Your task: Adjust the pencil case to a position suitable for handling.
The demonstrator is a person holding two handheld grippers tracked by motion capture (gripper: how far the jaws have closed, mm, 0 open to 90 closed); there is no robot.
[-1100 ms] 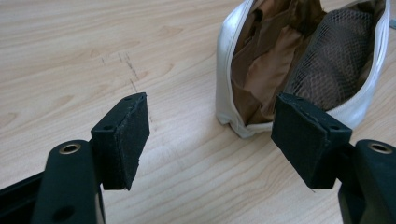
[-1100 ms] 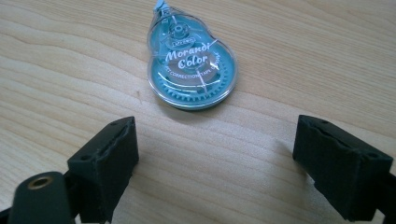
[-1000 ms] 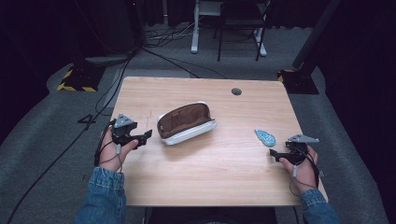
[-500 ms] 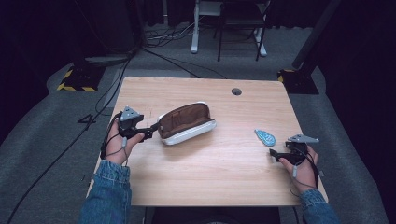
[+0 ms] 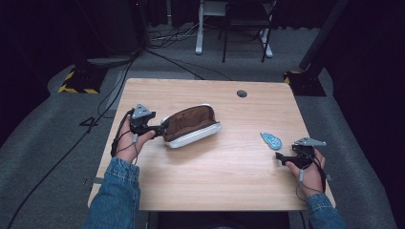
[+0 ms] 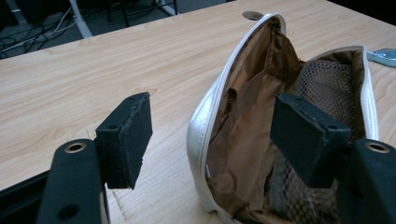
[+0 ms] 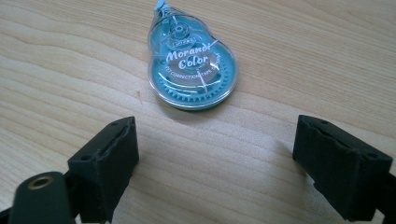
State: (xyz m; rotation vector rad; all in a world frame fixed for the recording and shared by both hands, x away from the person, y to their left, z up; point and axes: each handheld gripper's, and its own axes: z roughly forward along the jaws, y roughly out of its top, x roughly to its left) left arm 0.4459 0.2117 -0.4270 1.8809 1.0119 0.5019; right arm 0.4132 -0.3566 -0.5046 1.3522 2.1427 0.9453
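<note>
Open pouch (image 5: 191,126) at table (image 5: 229,186) centre, its near rim straddled by the left gripper (image 5: 160,128).

Soft, light fabric with a white zip edge; likely to crumple, so pinch the rim wall. Jaws apart, just closing slightly, one pad inside, one outside. Correction tape (image 7: 192,61), hard and slick, lies at twelve o'clock of the right gripper (image 7: 224,172), jaws apart, empty.

High overhead view, two close gripper views

A light wooden tabletop (image 5: 210,181) is standing on grey carpet (image 5: 57,157), with black cables (image 5: 157,47) trailing past yellow-and-black striped bases (image 5: 76,86) toward white desk legs (image 5: 198,33) in darkness.
</note>
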